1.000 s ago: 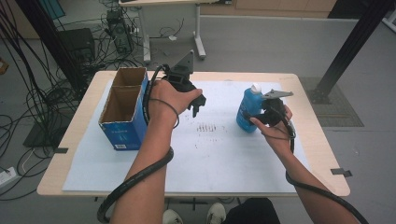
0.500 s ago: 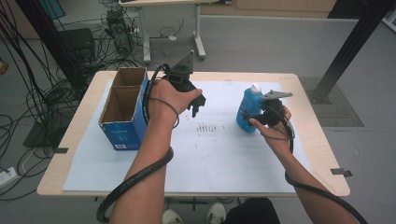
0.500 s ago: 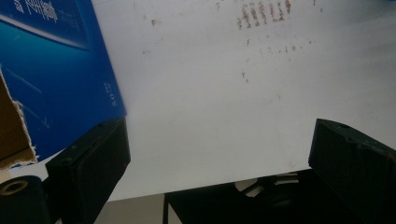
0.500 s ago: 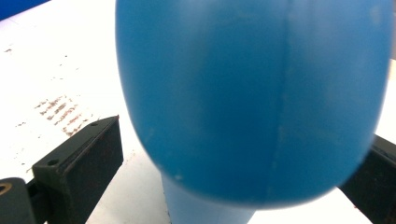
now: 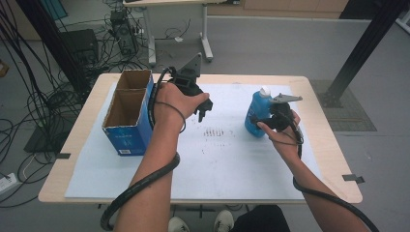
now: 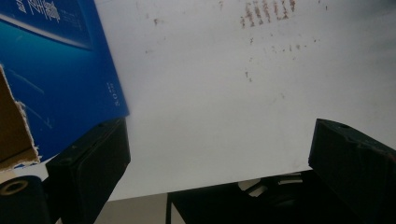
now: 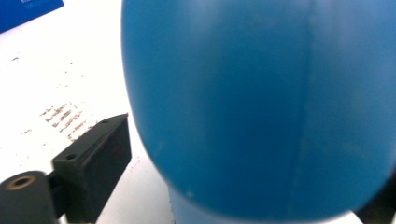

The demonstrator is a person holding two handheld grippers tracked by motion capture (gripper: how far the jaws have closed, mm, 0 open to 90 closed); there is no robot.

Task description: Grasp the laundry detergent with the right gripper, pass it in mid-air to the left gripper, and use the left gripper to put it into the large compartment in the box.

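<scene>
Both my forearms reach in over the near edge of the tabletop (image 5: 67, 188), each with a black cable trailing along it. My left hand (image 5: 176, 99) grips the left tool (image 5: 205, 107) toward the far edge, left of the middle, its jaws pointing down and spread wide apart with nothing between them. My right hand (image 5: 280, 130) holds the right tool (image 5: 255, 121) near the right edge, pointing left. Its jaws have just been closing, with a blue bottle (image 5: 258, 113) between them, one jaw just short of its side.
</scene>
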